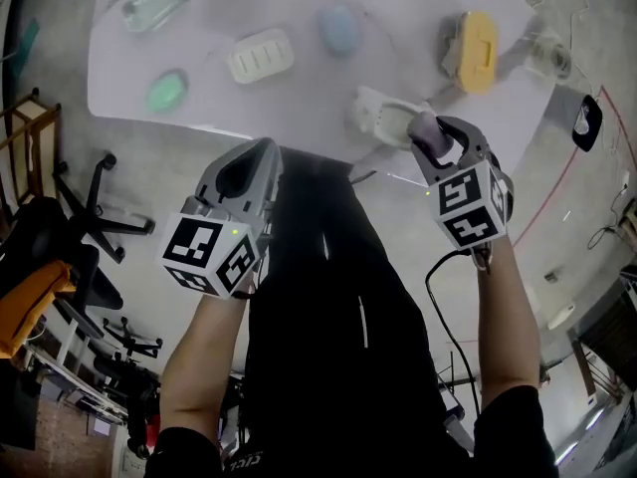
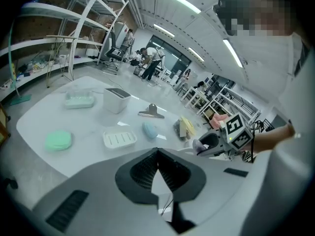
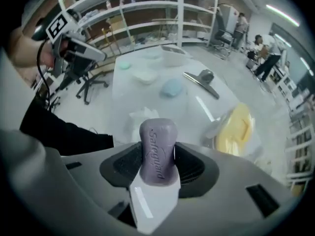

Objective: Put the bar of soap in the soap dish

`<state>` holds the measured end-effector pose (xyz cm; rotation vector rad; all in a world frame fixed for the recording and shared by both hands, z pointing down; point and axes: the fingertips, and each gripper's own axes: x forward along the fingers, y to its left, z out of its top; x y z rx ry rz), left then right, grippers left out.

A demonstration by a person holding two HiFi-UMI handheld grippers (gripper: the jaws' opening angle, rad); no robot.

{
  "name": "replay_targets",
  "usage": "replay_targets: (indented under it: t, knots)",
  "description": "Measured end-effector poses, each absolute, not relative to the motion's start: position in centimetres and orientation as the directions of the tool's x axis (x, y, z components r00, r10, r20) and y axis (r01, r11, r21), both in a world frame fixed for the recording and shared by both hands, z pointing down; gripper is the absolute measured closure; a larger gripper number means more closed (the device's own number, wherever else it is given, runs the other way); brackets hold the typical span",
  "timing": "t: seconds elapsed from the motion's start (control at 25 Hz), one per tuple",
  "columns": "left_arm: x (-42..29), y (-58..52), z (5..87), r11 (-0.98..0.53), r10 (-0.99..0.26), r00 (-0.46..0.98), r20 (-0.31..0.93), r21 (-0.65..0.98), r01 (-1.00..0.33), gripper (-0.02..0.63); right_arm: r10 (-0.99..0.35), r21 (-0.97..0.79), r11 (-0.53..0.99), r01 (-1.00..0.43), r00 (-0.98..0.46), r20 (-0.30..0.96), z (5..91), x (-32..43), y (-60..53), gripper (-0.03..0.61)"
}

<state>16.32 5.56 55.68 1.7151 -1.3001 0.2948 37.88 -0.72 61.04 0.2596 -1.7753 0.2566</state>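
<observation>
1. Table (image 1: 299, 98): white, fills 12 o'clock of the head view. Both grippers sit off its near edge.
2. Right forearm (image 1: 508, 317): bare, runs up from 5 o'clock with the wrist bent. The right gripper (image 1: 443, 147) points steeply down and its marker cube faces the camera.
3. Left forearm (image 1: 194, 366): bare, runs up from 7 o'clock. The left gripper (image 1: 261, 157) is tilted down toward the table edge, at 9 o'clock from the right one and well apart from it.
4. Right gripper jaws are clamped on the purple soap (image 3: 158, 151). The bar stands on end between the pads, with its top poking out past the tips. It is held in the air, not on the table.
5. Left gripper jaws are closed tip to tip, with nothing in them.
6. Yellow thing (image 1: 478, 50): on the table at 1 o'clock from the right gripper.
7. Dish (image 1: 261, 55): white, ribbed and empty, on the table at 10 o'clock from the held soap, well apart from it.
8. Crumpled white piece (image 1: 381, 118): at the table edge, just beside the right gripper at 9 o'clock.
9. Blue soap (image 1: 339, 28): at 2 o'clock from the dish, near it.
10. Green soap (image 1: 166, 90): at 8 o'clock from the dish.
</observation>
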Motion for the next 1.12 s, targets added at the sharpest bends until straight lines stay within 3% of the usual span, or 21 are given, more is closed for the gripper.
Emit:
replay_targets:
  t: [0.24,0.52,0.8,1.0,1.12]
  knots:
    - [14.5,6.4,56.2,0.046,-0.639,0.377,0.671,0.522,-0.852,0.601,0.006,-0.012,0.998,-0.068,-0.077,0.997,63.8,35.6,1.2,0.374]
    - [13.8,6.8,56.6,0.064,-0.640,0.366,0.675,0.522,-0.850,0.601,0.017,-0.017,1.000,0.004,-0.055,0.998,65.3,34.5,1.6,0.374]
    - [14.3,6.2,56.0,0.057,-0.643,0.382,0.664,0.539,-0.840,0.601,-0.031,0.024,0.998,-0.049,-0.149,0.988,63.5,34.5,1.0,0.360]
    - [15.9,5.9,50.6,-0.049,-0.629,0.469,0.621,0.570,-0.820,0.601,0.001,-0.035,0.989,-0.146,-0.227,0.974,57.4,35.2,2.0,0.362]
    - [16.8,4.4,46.0,-0.125,-0.611,0.521,0.596,0.577,-0.807,0.601,0.021,-0.091,0.974,-0.208,-0.318,0.948,52.5,34.2,2.3,0.410]
